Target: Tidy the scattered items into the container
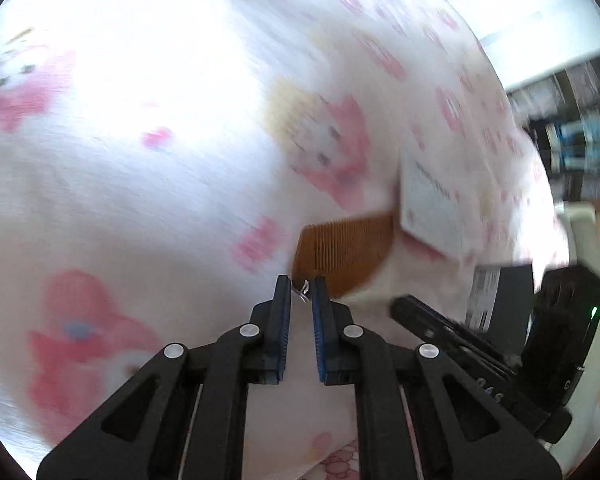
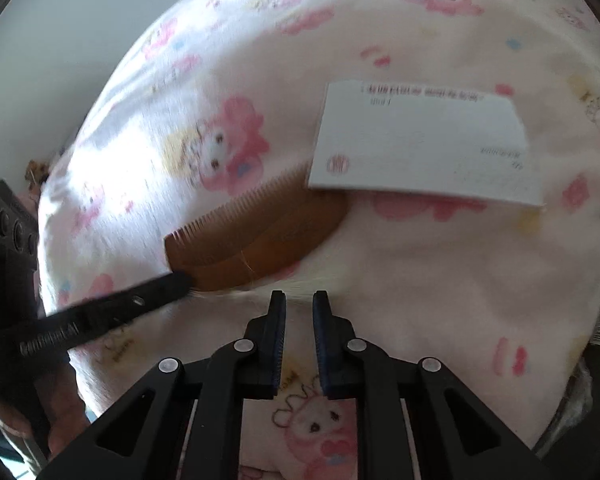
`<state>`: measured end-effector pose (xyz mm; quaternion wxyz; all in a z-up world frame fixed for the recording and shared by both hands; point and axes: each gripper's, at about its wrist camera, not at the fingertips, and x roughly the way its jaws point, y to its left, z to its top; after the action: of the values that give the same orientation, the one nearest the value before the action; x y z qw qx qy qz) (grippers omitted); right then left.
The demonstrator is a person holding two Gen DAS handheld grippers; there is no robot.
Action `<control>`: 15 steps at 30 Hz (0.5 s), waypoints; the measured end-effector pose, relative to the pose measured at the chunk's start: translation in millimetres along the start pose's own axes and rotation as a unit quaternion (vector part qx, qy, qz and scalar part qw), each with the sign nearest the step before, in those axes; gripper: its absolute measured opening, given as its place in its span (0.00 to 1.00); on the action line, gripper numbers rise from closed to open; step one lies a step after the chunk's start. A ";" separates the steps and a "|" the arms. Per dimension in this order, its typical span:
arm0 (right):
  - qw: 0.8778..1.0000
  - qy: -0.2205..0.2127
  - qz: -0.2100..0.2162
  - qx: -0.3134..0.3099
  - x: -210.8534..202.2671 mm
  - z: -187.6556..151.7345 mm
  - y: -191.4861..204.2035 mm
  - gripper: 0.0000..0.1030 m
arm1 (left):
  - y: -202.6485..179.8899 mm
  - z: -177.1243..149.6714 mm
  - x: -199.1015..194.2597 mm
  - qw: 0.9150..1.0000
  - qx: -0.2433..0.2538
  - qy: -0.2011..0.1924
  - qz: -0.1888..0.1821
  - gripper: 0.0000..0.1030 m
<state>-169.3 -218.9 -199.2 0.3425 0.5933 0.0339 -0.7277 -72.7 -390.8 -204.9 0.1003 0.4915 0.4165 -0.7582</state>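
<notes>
A soft, padded surface covered in white fabric (image 2: pixel 440 272) fills nearly the whole scene. The fabric is printed with pink cartoon characters, small pink bows and pale yellow patches. Strong light washes out a broad area of the fabric in the left wrist view, turning it nearly pure white. Past the fabric's upper left edge in the right wrist view stands a plain grey-white wall (image 2: pixel 60 40). Past its right edge in the left wrist view, blurred dark shelving (image 1: pixel 572 148) holds indistinct blue and white shapes, with a pale panel (image 1: pixel 540 20) above it.
</notes>
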 end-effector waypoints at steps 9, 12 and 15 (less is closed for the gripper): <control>0.999 -0.014 -0.037 0.022 20.9 32.2 -9.8 0.32 | -2.0 2.1 35.3 0.999 -0.015 0.007 -0.029 0.33; 0.998 -0.040 -0.029 0.044 28.7 41.1 -19.3 0.37 | -6.9 7.9 43.2 1.000 -0.015 -0.014 -0.011 0.19; 0.998 -0.023 0.014 0.065 50.7 47.1 -20.6 0.34 | -10.1 8.0 43.9 1.000 -0.018 -0.022 -0.006 0.17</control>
<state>-223.1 -247.9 -237.6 0.3138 0.5981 -0.0295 -0.7368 -105.4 -379.0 -234.5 0.1138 0.4706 0.4301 -0.7620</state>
